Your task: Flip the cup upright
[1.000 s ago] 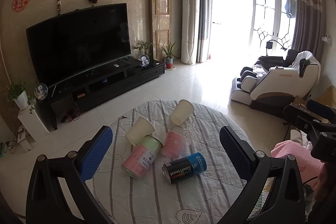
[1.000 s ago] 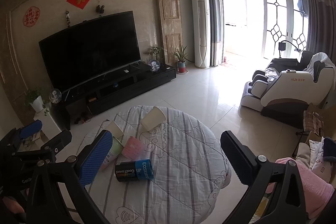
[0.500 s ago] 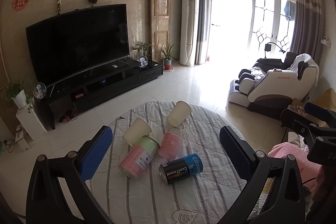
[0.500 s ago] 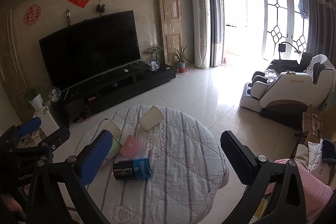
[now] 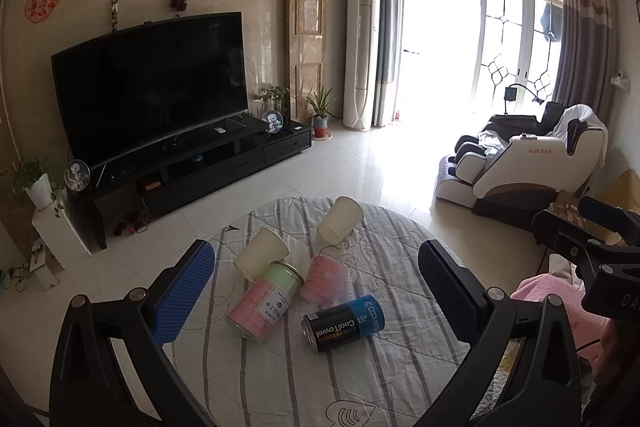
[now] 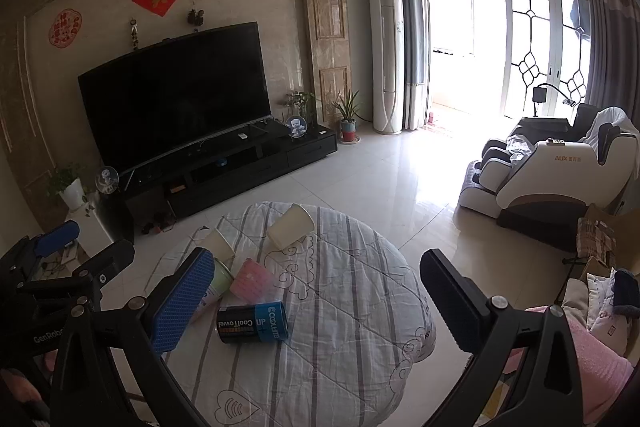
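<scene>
Several cups and cans lie on their sides on a round table with a striped cloth (image 5: 360,379). A white paper cup (image 5: 340,219) lies at the far edge, a second white cup (image 5: 261,254) to its left, and a pink cup (image 5: 323,279) in the middle. A pink-green can (image 5: 264,302) and a black-blue can (image 5: 343,323) lie nearer. My left gripper (image 5: 316,303) is open and empty above the near side. My right gripper (image 6: 316,307) is open and empty too; its view shows the far white cup (image 6: 291,231), pink cup (image 6: 252,279) and black-blue can (image 6: 253,323).
A TV (image 5: 152,87) on a black stand fills the far wall. A massage chair (image 5: 524,167) stands at the right. Pink cloth (image 6: 592,359) lies right of the table. Tiled floor surrounds the table.
Both views have drifted slightly; the cups and cans sit a little lower-left in the left wrist view. Nothing on the table has moved. Both grippers stay open.
</scene>
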Motion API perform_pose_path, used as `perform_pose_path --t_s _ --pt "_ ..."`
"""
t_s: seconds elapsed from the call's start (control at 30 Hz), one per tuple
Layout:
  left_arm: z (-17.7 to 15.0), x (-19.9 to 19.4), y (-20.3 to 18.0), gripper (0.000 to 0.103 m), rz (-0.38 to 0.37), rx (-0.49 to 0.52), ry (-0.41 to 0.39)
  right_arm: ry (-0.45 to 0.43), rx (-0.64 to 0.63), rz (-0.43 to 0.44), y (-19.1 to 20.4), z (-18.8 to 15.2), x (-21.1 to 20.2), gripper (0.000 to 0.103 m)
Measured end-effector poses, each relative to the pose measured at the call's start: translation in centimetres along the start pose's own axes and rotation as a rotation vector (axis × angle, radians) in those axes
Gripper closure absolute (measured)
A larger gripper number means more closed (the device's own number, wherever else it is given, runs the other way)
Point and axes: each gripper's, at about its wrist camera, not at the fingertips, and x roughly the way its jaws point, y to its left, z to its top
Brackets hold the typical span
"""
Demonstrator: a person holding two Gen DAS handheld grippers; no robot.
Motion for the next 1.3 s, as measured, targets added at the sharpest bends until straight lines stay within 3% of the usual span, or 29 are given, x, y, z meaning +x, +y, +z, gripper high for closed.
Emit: perform_pose_path --t_s 0.5,1.3 --pt "0.0 -0.3 -0.1 0.0 0.008 -0.01 0.009 0.009 -0.006 0.011 -0.1 -0.2 0.2 0.0" --pt "-2.6 4.2 0.0 0.0 0.014 -0.052 0.238 0.244 0.019 0.052 -0.8 -2.0 4.7 0.0"
